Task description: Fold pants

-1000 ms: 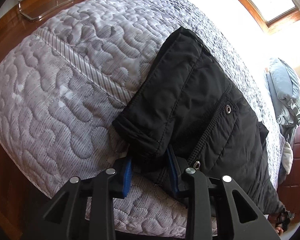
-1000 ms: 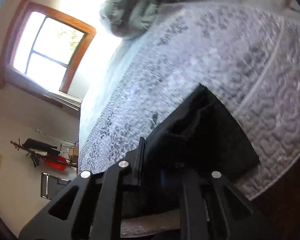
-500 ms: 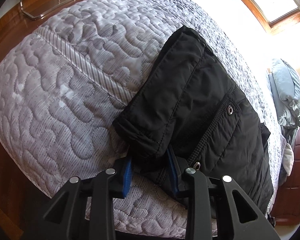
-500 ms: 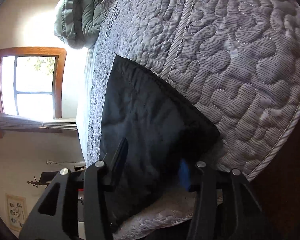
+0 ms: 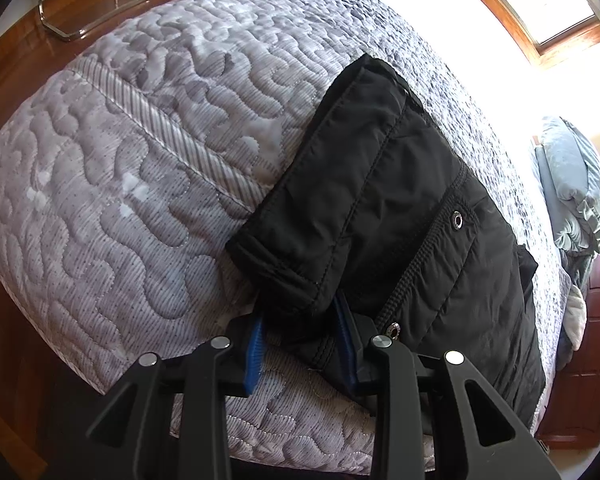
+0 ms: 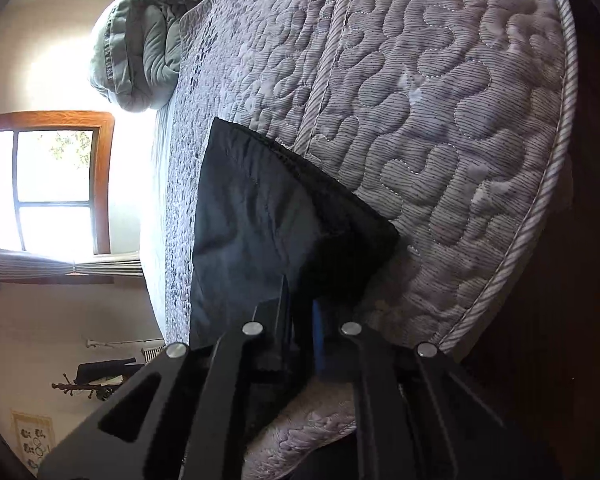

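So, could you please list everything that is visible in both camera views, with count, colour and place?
pants: one, black, folded, on the near end of the bed
quilted bed cover: one, grey, over the whole bed
bedding bundle: one, grey-green, at the far end of the bed
window: one, wooden frame, in the wall beside the bed
chair frame: one, chrome, on the wooden floor
coat stand: one, dark, by the wall
left gripper: one, black with blue pads, jaws clamped on the folded pants edge
right gripper: one, black with blue pad, jaws nearly together on the pants fabric
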Demonstrator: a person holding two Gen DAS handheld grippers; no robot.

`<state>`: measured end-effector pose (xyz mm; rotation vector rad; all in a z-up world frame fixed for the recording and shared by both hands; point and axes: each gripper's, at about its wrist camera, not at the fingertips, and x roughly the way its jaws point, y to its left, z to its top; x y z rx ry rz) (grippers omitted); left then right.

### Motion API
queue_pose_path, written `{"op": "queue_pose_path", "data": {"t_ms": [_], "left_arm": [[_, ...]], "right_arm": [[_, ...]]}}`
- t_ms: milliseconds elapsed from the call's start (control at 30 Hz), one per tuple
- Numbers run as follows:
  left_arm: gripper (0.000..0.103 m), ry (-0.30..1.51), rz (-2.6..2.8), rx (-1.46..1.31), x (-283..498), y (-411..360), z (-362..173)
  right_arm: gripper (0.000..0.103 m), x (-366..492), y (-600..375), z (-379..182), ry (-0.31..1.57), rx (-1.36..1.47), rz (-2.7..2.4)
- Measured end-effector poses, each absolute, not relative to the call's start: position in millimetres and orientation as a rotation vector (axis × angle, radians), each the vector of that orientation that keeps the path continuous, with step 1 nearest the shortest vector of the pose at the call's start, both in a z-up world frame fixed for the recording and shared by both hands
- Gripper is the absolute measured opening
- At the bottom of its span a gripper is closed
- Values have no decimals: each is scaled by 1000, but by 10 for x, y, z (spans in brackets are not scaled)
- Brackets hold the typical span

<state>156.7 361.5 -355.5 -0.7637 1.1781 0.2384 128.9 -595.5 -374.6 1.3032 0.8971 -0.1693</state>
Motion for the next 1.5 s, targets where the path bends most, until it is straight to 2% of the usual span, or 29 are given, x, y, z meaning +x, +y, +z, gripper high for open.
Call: {"op": "queue_pose_path", "data": {"t_ms": [200,300,333,367,433,467,567,700,867,1367,1400,1467,1500], "left_arm": [[31,1198,233,-792,1605,3692,-3570],[31,1198,231,-798,1618,3699,-3586],[31,1197,229,-807,1613,3701,-3598],[32,1197,226,-815,1616,3707,-3600],[38,1196,228,-810,1615,3708,-3600],[43,1193,230,-805,1596,3710,-3597],[46,1171,212,-816,1544,3734,-3590],[62,1149,204,-803,1532,3673,-3571],[72,1145,233,-742,1594,3514,-3532],[82,1123,313,-721,1732,3330,-3546],[83,1120,319,-719,1736,3312,-3546],[84,1117,326,-717,1734,3293,-3554],[84,1116,330,-718,1737,3284,-3558]], "right_arm": [[7,1402,-5999,-3878,955,1274,-185],[13,1398,-6018,-3859,932,1279,-150],[23,1362,-6031,-3841,909,1291,-127],[41,1306,-6051,-3812,881,1302,-118],[60,1191,-6097,-3737,825,1319,-107],[63,1131,-6122,-3704,808,1313,-121],[67,1025,-6158,-3691,773,1320,-111],[67,1003,-6117,-3807,768,1343,-75],[67,1087,-6078,-3989,747,1388,-70],[66,1179,-6070,-4102,635,1368,7],[64,1167,-6057,-4086,635,1352,10],[42,1184,-6034,-4059,647,1326,17],[35,1196,-6033,-4068,654,1329,24]]}}
